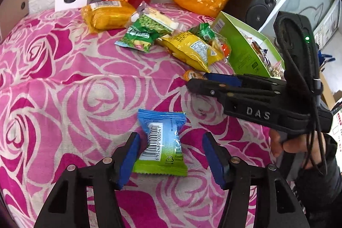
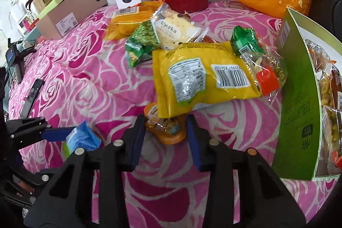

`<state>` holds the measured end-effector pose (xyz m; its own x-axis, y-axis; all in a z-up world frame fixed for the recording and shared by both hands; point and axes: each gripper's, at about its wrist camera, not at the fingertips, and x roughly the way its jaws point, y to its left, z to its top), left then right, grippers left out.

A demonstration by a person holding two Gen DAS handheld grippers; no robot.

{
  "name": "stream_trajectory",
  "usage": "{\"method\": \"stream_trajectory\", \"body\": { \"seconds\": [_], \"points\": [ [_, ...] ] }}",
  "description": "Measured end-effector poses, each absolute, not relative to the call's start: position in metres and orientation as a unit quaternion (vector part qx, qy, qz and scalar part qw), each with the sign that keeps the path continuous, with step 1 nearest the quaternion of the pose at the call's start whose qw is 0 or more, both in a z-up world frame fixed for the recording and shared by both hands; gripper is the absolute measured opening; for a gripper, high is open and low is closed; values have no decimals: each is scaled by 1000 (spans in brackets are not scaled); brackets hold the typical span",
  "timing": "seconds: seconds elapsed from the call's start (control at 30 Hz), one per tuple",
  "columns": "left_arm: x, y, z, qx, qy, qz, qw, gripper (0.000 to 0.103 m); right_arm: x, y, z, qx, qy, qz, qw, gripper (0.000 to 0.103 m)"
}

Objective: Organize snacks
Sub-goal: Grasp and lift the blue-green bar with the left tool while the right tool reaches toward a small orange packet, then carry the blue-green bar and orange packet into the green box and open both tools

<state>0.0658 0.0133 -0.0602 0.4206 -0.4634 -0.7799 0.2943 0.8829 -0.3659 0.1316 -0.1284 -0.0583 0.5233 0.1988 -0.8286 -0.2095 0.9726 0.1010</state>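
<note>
Snacks (image 2: 201,76) mostly lie loose mid-frame on the pink cloth (image 1: 64,82); a few sit in the green box (image 2: 299,104) at right, so most remains. Left gripper (image 1: 171,155) is apart around a blue packet (image 1: 162,142). Right gripper (image 2: 164,138) is apart around an orange cup (image 2: 166,127), which the left view mostly hides.

Snack pile (image 1: 171,40) on cloth (image 1: 64,78); box (image 1: 241,48) right, w/ snacks in.

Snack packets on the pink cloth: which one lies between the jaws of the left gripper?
The blue and green packet with the barcode facing up. It lies alone; the other packets are piled farther back.
</note>
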Motion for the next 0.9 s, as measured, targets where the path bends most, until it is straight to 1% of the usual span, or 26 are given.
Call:
{"method": "stream_trajectory", "body": {
  "seconds": [0.07,0.13,0.17,0.2,0.23,0.3,0.4,0.6,0.77,0.9],
  "points": [
    [69,11,-60,-87,490,-221,839,61,131,-124,-60,-12,476,124,871,46],
    [72,12,-61,-90,490,-213,841,61,131,-121,-63,-22,475,121,872,46],
    [72,11,-61,-89,490,-211,841,61,130,-120,-64,-26,472,118,874,41],
    [71,10,-61,-80,489,-203,845,49,130,-119,-64,-28,471,116,874,38],
    [71,9,-62,-66,490,-193,848,31,129,-120,-64,-25,472,116,874,37],
    [69,10,-61,-69,490,-192,847,31,125,-124,-59,-10,471,121,874,35],
    [64,13,-53,-85,485,-198,848,30,113,-128,-42,-2,452,127,883,35],
    [65,-2,-13,-84,448,-222,862,30,87,-145,2,11,397,121,910,35],
    [86,-41,25,-85,413,-267,866,30,68,-189,34,29,354,66,932,35],
    [107,-85,45,-68,395,-298,866,30,55,-233,45,40,340,5,940,35]
  ]
}}
